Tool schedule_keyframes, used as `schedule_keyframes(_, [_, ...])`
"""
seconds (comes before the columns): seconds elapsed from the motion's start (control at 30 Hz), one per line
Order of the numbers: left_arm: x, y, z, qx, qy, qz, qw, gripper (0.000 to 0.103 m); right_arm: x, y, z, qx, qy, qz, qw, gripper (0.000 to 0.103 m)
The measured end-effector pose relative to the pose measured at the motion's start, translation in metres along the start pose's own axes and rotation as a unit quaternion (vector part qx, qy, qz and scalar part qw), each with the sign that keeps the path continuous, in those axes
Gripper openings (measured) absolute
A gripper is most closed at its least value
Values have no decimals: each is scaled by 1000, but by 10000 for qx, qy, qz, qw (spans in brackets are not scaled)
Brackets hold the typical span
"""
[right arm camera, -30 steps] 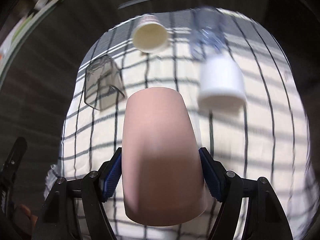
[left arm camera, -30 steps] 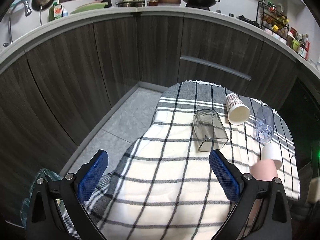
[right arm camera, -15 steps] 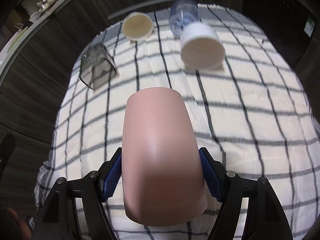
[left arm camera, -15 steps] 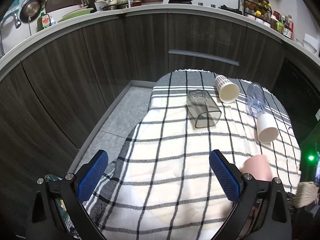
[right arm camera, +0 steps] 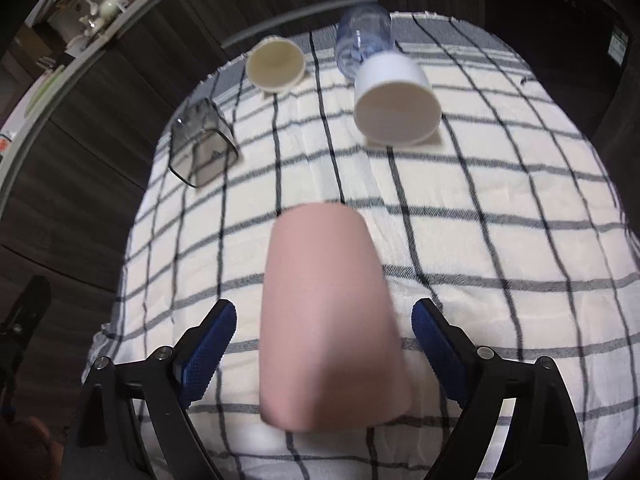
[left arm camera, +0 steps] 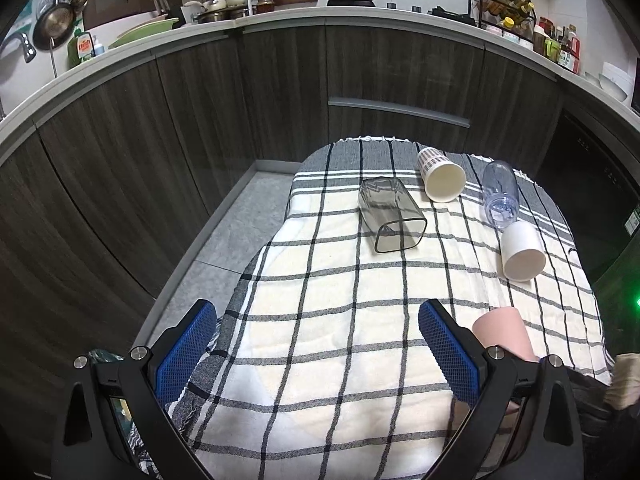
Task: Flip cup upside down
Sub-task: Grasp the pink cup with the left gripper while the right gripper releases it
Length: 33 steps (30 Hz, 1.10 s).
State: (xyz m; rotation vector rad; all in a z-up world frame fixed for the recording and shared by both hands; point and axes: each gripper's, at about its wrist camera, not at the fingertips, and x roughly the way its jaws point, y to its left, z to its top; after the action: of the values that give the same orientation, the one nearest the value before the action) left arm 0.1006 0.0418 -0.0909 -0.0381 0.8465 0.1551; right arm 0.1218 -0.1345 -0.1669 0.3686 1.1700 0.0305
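**Pink cup let go, base up, between the right jaws**

The pink cup (right arm camera: pixel 334 316) stands on the checked cloth (right arm camera: pixel 500 240) with its closed base pointing up and its wide mouth down, so the flip itself looks done. The right gripper (right arm camera: pixel 324 344) has its jaws spread: a gap shows on both sides between the blue pads (right arm camera: pixel 208 344) and the cup wall, and nothing is pinched. The cup's outline is a little blurred (whether from motion or closeness I cannot tell), so it may not yet sit quite settled on the cloth.

Taking the pink cup as the landmark: the white cup (right arm camera: pixel 394 100) lies on its side beyond it and a little right, the clear bottle (right arm camera: pixel 362 36) just behind that, the paper cup (right arm camera: pixel 275 65) farther off and slightly left, and the smoky square tumbler (right arm camera: pixel 200 148) well off to the far left.

The left gripper (left arm camera: pixel 316 350) hangs to the left of the pink cup with jaws wide apart, holding nothing.

The step in hand is the release. The next move calls for drawing the right gripper straight back without brushing the wall, since a soft cloth gives poor footing.
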Motion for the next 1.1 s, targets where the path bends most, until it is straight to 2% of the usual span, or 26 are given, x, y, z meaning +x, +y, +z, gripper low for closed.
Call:
schedule_keyframes(0.07, [-1, -3, 0, 0, 22, 2, 10000, 103, -13, -3, 1, 29, -164, 69, 9998, 89])
schedule_keyframes(0.2, [-6, -17, 0, 136, -9, 22, 9999, 103, -48, -9, 5, -52, -794, 73, 9968, 89])
schedule_keyframes(0.3, [-6, -37, 0, 353, 62, -103, 9993, 103, -75, -15, 9, -259, -1394, -51, 9899, 90])
schedule_keyframes(0.37, [-6, -49, 0, 443, 135, -219, 9987, 103, -85, -17, 13, -339, -1624, -153, 9860, 90])
schedule_keyframes(0.53, [12, -80, 6, 518, 701, -573, 9945, 103, -112, -29, 25, -539, -2135, -436, 9745, 90])
schedule_keyframes(0.67, [38, -107, 15, 539, 1454, -966, 9832, 103, -137, -38, 34, -669, -2520, -632, 9633, 92])
schedule_keyframes(0.83, [67, -143, 20, 836, 2230, -1166, 9642, 102, -153, -50, 49, -702, -2741, -665, 9568, 94])
schedule_keyframes(0.97, [92, -158, 22, 797, 2852, -1243, 9470, 102, -149, -61, 63, -615, -2631, -568, 9611, 94])
schedule_keyframes(1.0, [100, -162, 21, 790, 3084, -1230, 9400, 100, -147, -64, 65, -594, -2599, -532, 9623, 94])
schedule_keyframes(1.1, [117, -170, 17, 797, 3499, -1154, 9262, 96, -138, -72, 71, -468, -2428, -321, 9684, 94])
